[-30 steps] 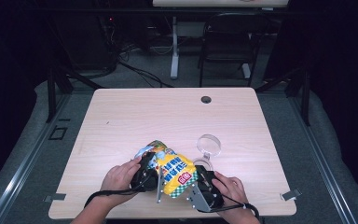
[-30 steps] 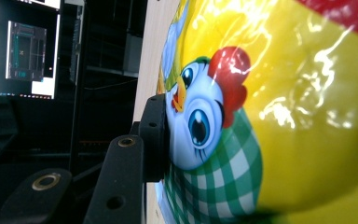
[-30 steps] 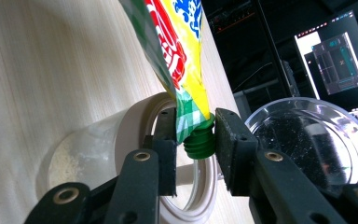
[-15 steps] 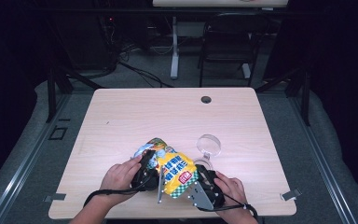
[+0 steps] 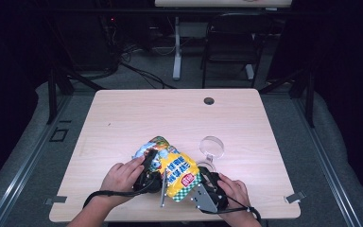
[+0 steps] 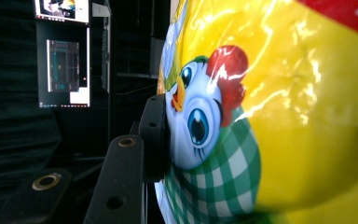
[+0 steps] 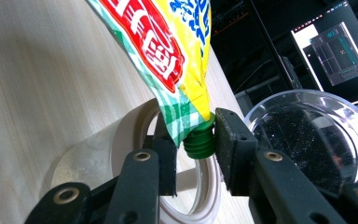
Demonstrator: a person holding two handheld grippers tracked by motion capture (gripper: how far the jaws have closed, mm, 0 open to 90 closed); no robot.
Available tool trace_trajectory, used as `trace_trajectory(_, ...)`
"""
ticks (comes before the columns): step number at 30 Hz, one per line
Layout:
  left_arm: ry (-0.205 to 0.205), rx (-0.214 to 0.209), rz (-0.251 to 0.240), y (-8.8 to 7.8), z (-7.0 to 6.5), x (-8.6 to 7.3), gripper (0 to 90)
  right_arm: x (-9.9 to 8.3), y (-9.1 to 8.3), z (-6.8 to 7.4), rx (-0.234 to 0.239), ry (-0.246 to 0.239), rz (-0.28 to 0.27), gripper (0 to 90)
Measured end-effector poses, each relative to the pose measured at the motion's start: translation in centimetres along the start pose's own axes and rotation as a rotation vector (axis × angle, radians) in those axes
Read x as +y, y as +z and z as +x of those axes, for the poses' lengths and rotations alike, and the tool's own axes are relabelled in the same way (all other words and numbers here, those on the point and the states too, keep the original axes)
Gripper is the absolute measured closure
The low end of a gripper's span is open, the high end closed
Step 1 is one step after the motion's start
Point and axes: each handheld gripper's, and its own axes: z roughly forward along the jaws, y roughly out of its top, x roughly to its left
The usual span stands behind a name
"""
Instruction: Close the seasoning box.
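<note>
A glossy yellow pouch [image 5: 172, 166] with a cartoon chick and green check print is held just above the table's near edge, between both grippers. My left gripper [image 5: 149, 178] is shut on the pouch's body. One black finger [image 6: 153, 135] presses into the printed chick on the pouch [image 6: 261, 116], and the other jaw is hidden behind it. My right gripper [image 7: 196, 136] is shut on the green screw cap [image 7: 199, 143] at the pouch's lower corner [image 7: 177, 70]. In the high view the right gripper [image 5: 204, 185] sits under the pouch's right end.
A clear round dish [image 5: 211, 146] [image 7: 307, 135] stands just beyond the right gripper. A whitish ring [image 7: 121, 135] lies on the wooden table [image 5: 170, 118] under the right jaws. A dark grommet hole [image 5: 209, 100] sits near the far edge. Monitors glow in the dark room.
</note>
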Motion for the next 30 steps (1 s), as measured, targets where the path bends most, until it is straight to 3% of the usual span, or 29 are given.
trace_trajectory(9, 0.048, 0.016, 0.011, -0.3, 0.5, 0.1, 64.6, 0.0, 0.0, 0.0, 0.004, 0.021, -0.011, 70.6)
trace_trajectory(10, 0.055, 0.035, -0.006, -0.2, 0.5, 0.1, 64.6, 0.0, 0.0, -0.1, 0.006, 0.022, -0.010, 70.6)
trace_trajectory(11, 0.058, 0.018, 0.013, -0.3, 0.6, 0.2, 64.6, 0.0, 0.0, -0.1, 0.009, 0.029, -0.015, 70.6)
trace_trajectory(20, 0.107, 0.038, 0.018, -0.6, 1.0, 0.5, 64.7, -0.2, 0.1, -0.3, 0.020, 0.057, -0.013, 70.6)
trace_trajectory(30, 0.136, 0.048, 0.026, -0.9, 1.5, 0.9, 65.9, -0.6, 0.2, -0.5, 0.021, 0.128, -0.031, 70.4)
